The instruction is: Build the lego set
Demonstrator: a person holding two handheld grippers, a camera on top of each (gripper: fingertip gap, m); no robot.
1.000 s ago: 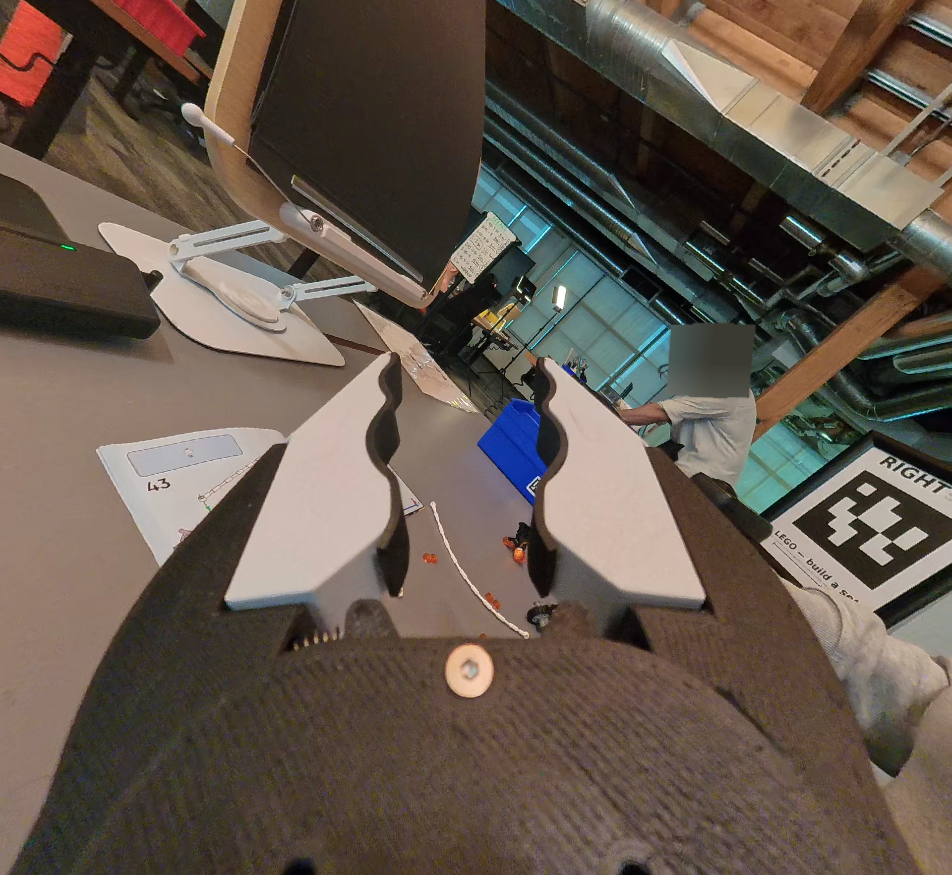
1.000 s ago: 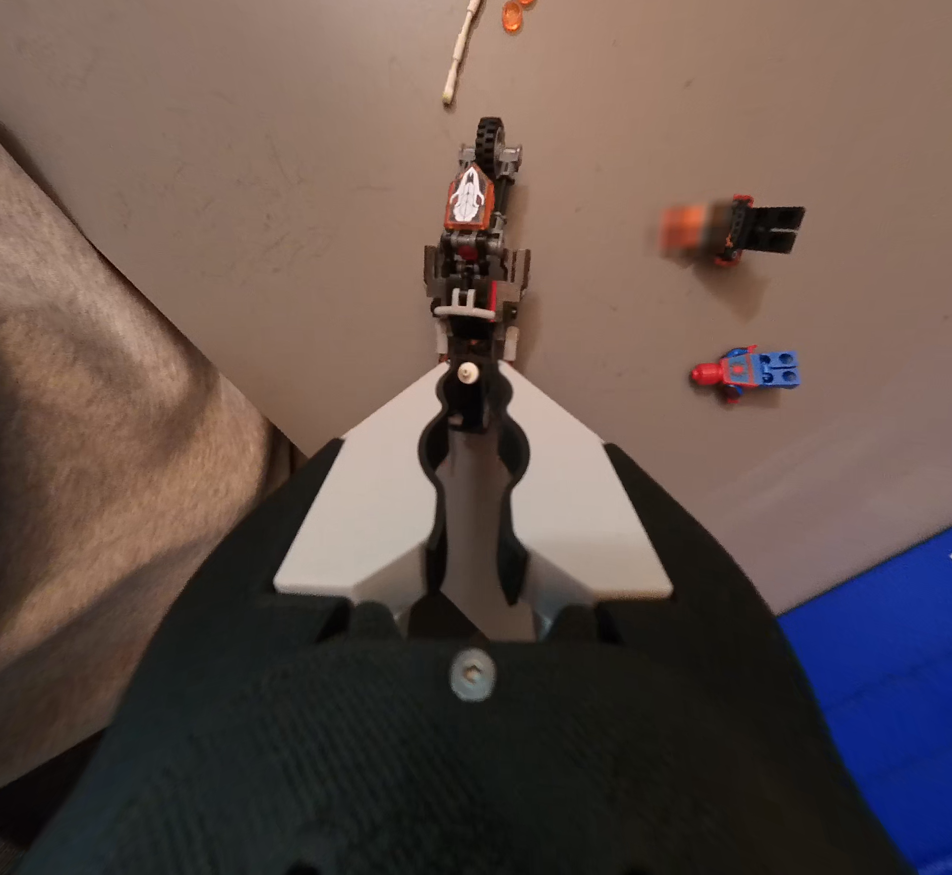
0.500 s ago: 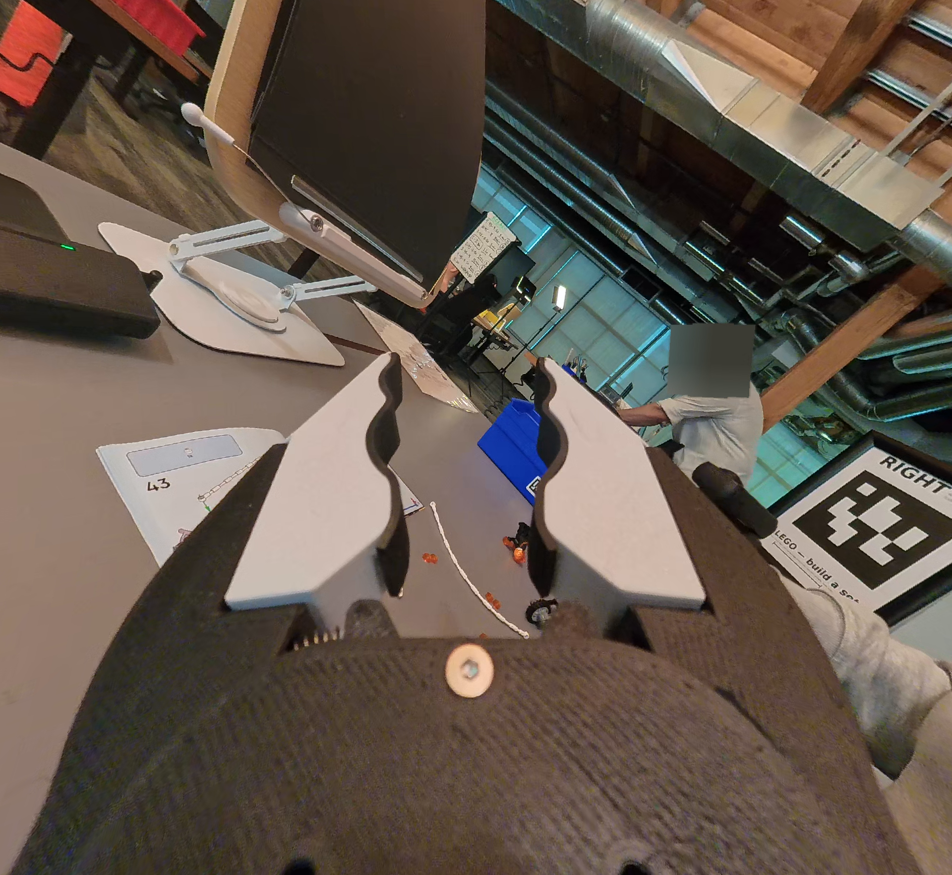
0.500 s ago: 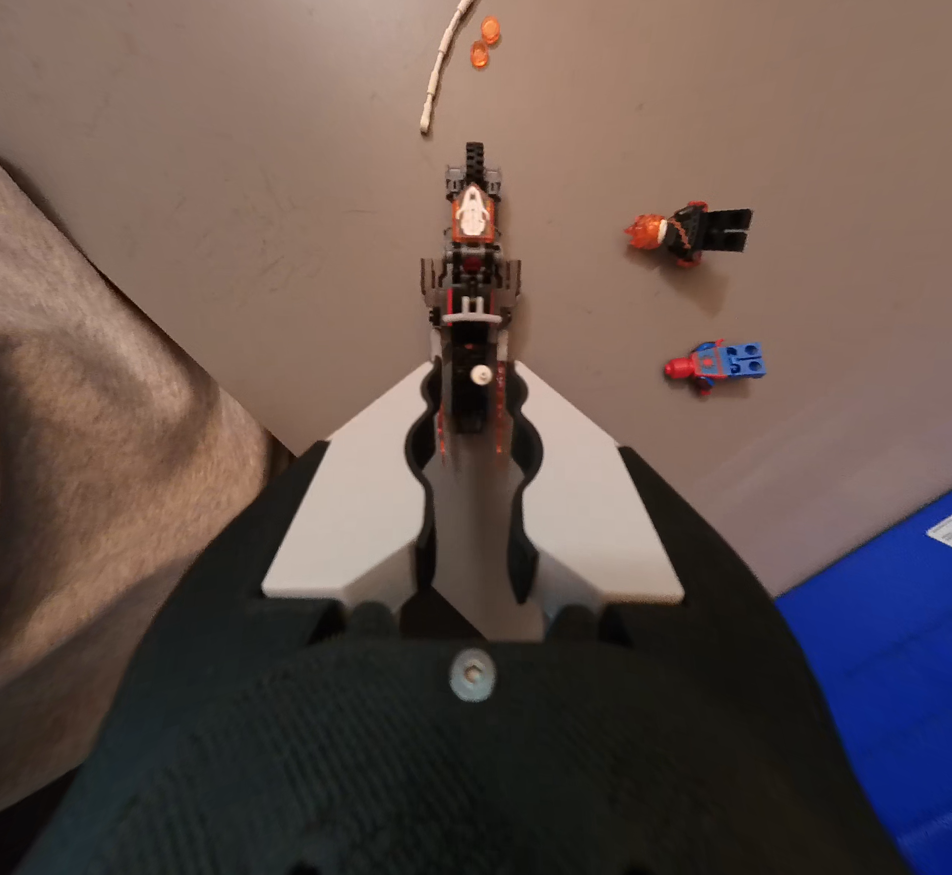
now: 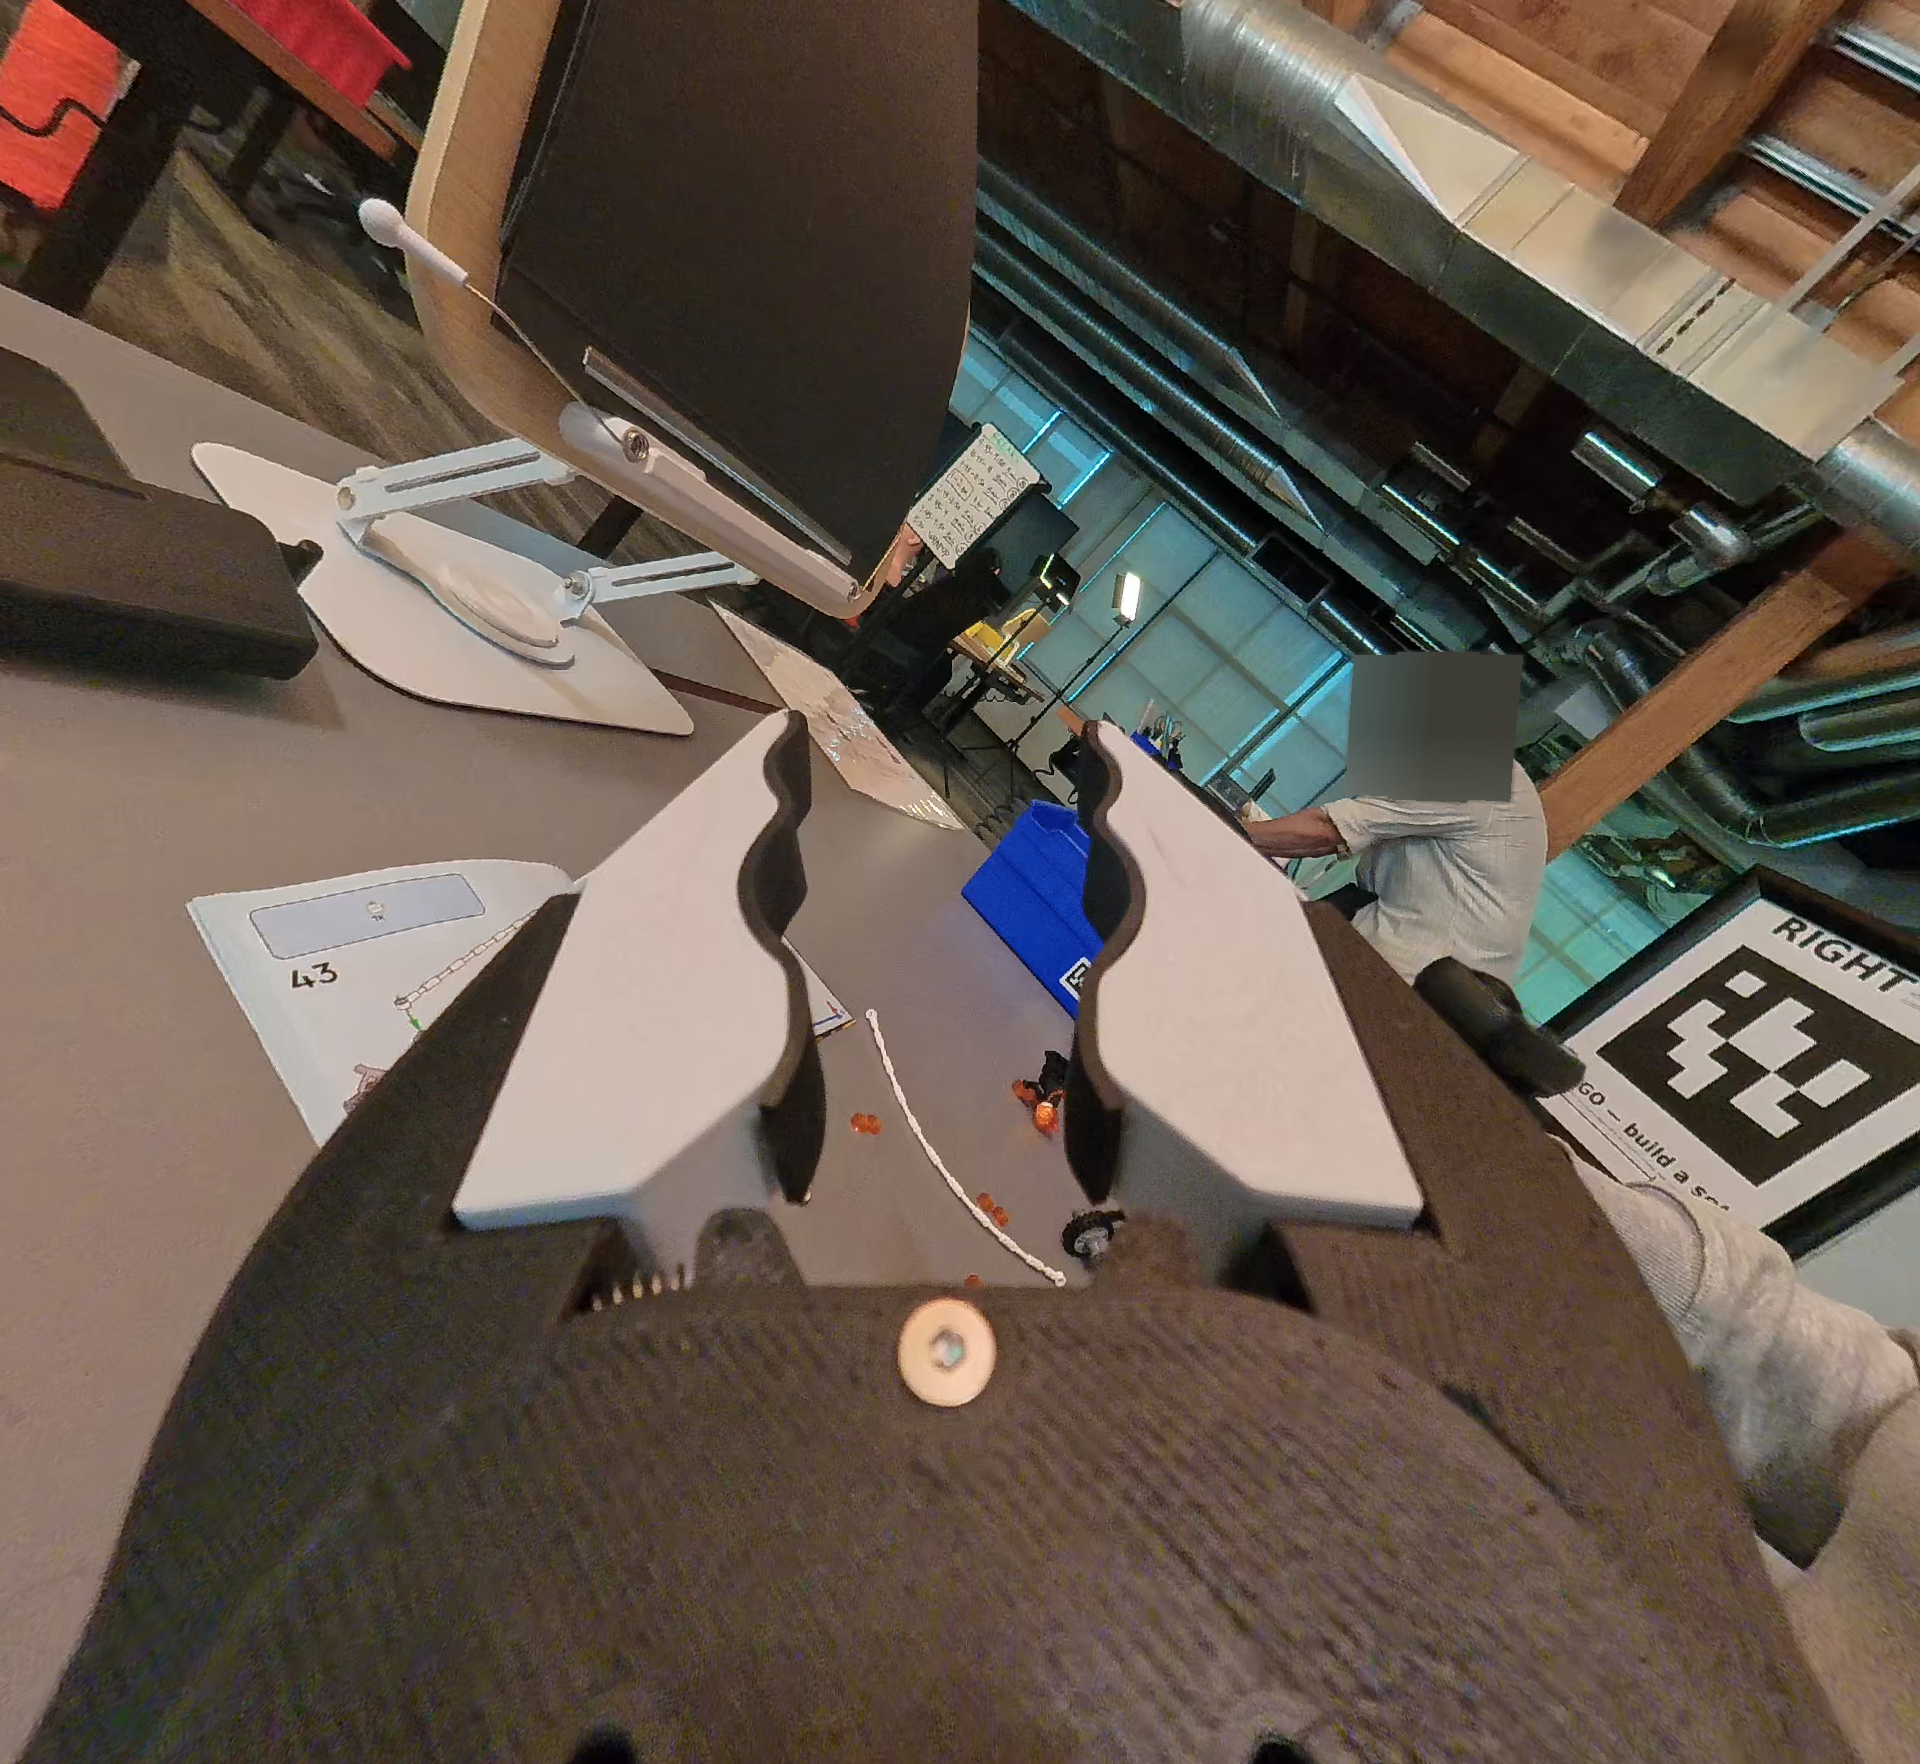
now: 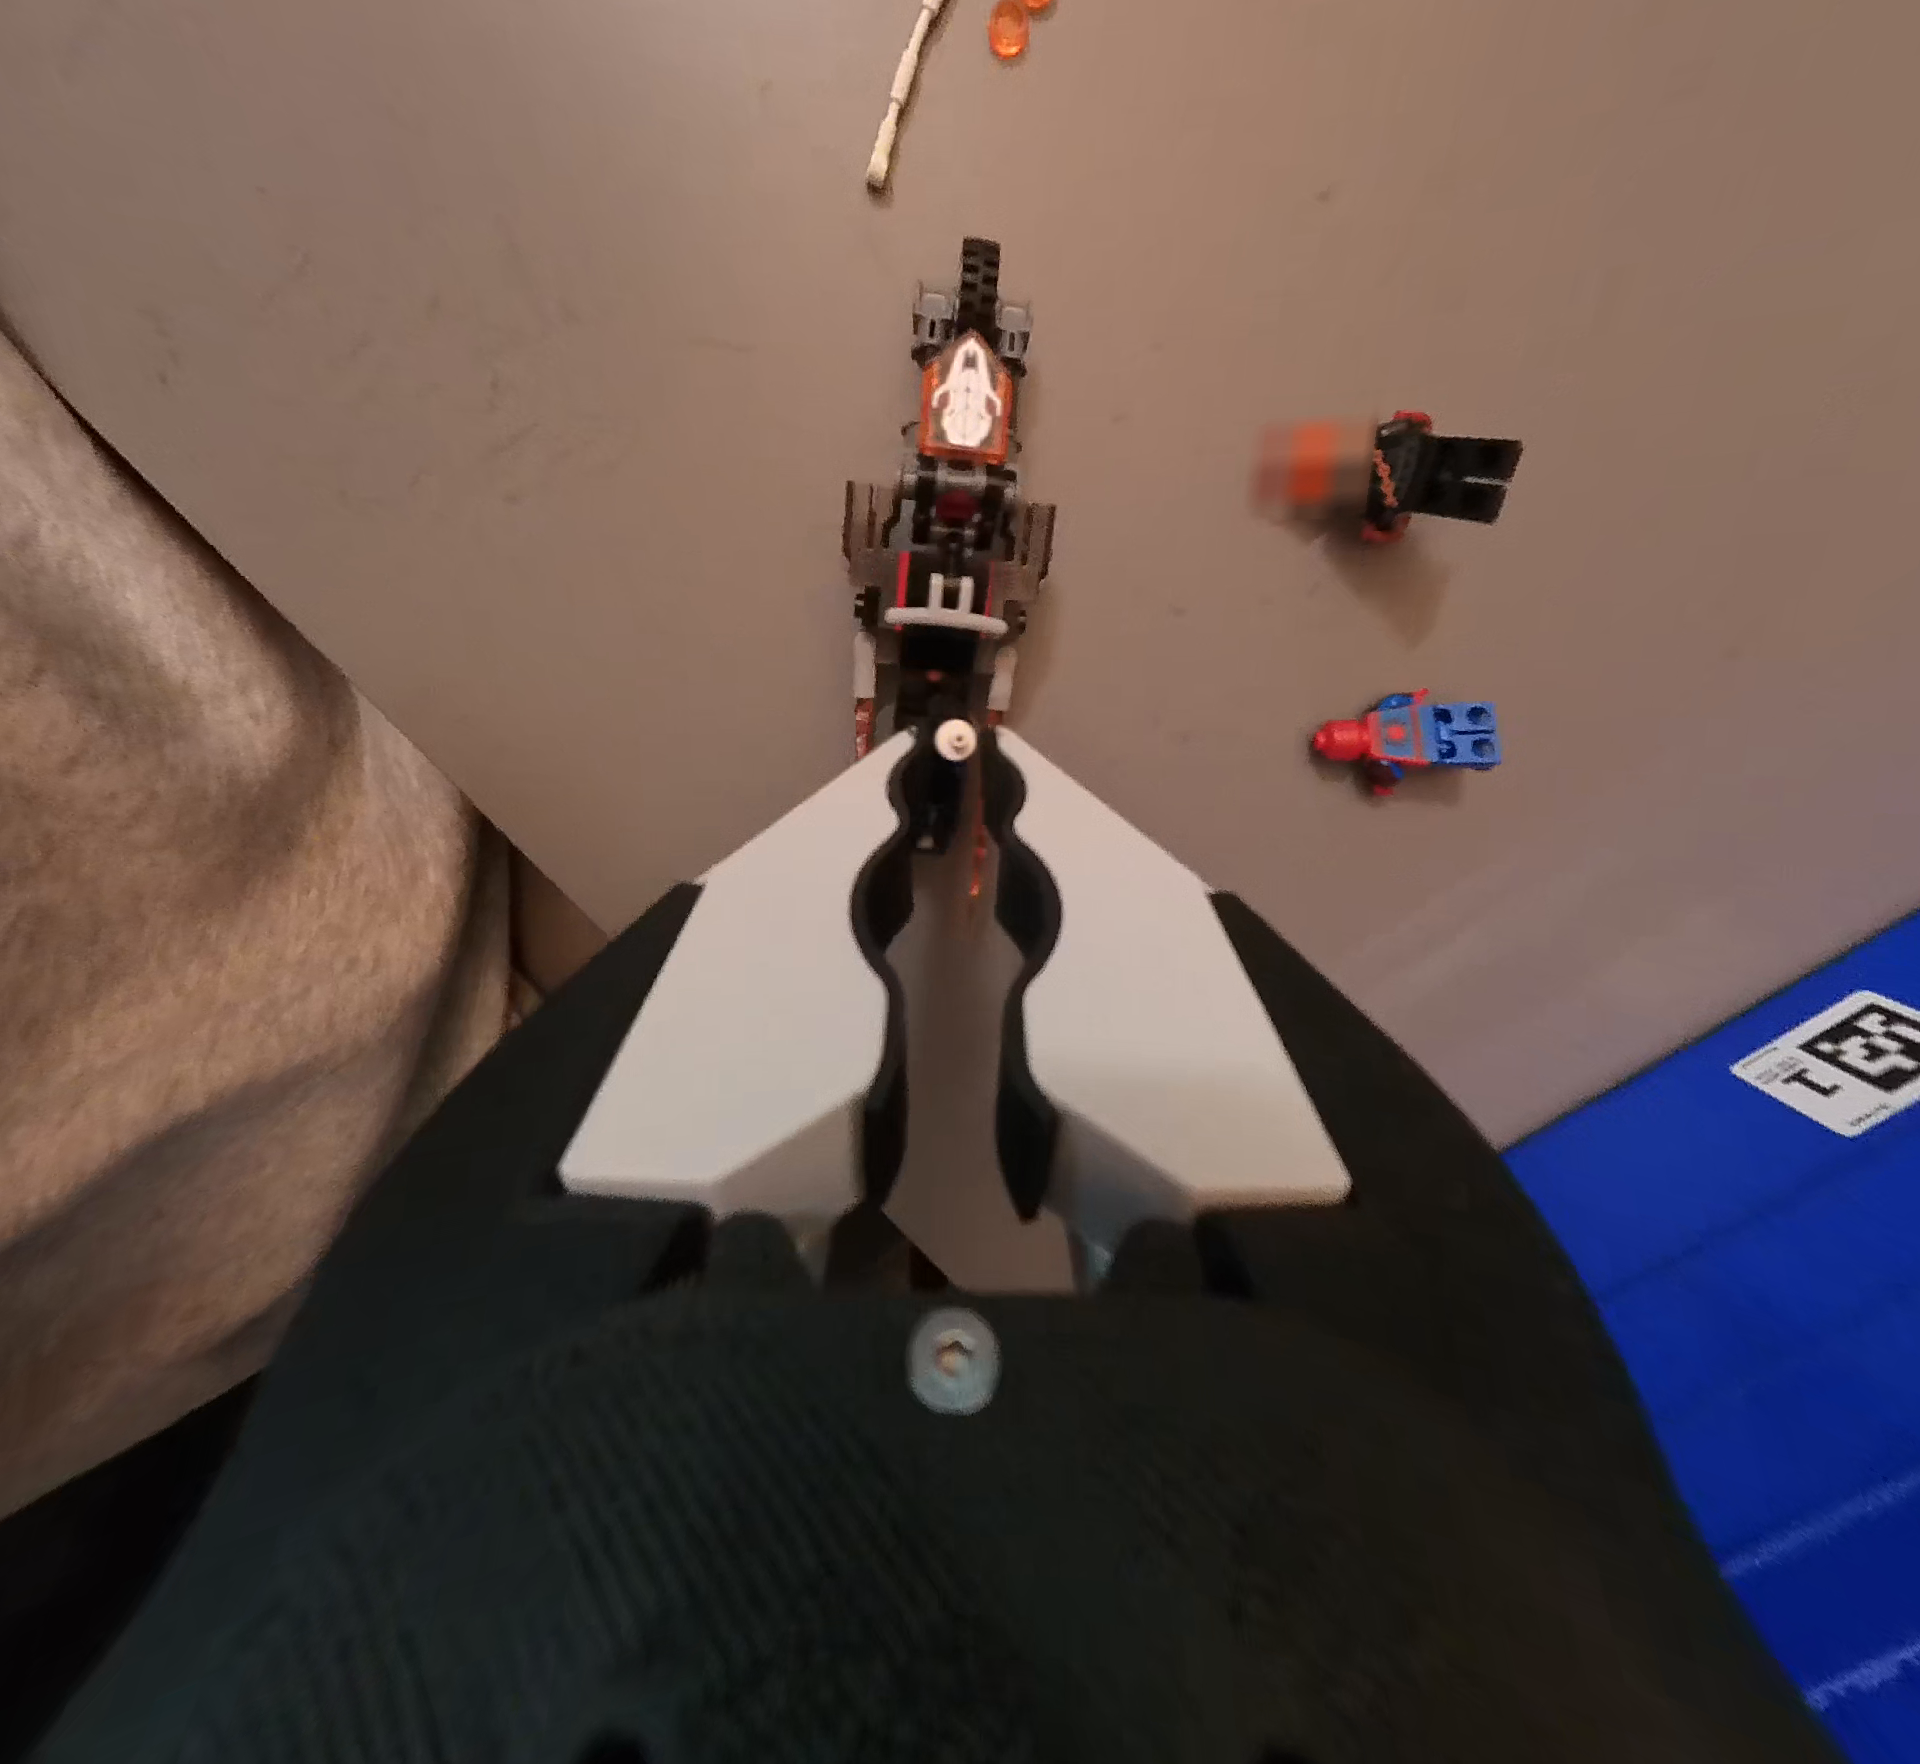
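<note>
Right claw (image 6: 951, 753) pinches the rear end of the lego motorcycle (image 6: 958, 509), which points away along the grey counter (image 6: 416, 156). Left claw (image 5: 940, 758) is spread wide, holding nothing, above the counter. White chain piece (image 6: 935, 21) lies beyond the front wheel (two orange studs (image 6: 1023, 5) just beside it). Two minifigures (image 6: 1403, 613) lie to the right, apart from the motorcycle.

A page number was printed on the near-left instruction booklet (image 5: 343, 966). Words edged the right-hand coded placard (image 5: 1766, 1060). A far sheet (image 5: 971, 493) carried handwriting. The blue bin (image 6: 1662, 1402) bore a printed sticker (image 6: 1839, 1070).
</note>
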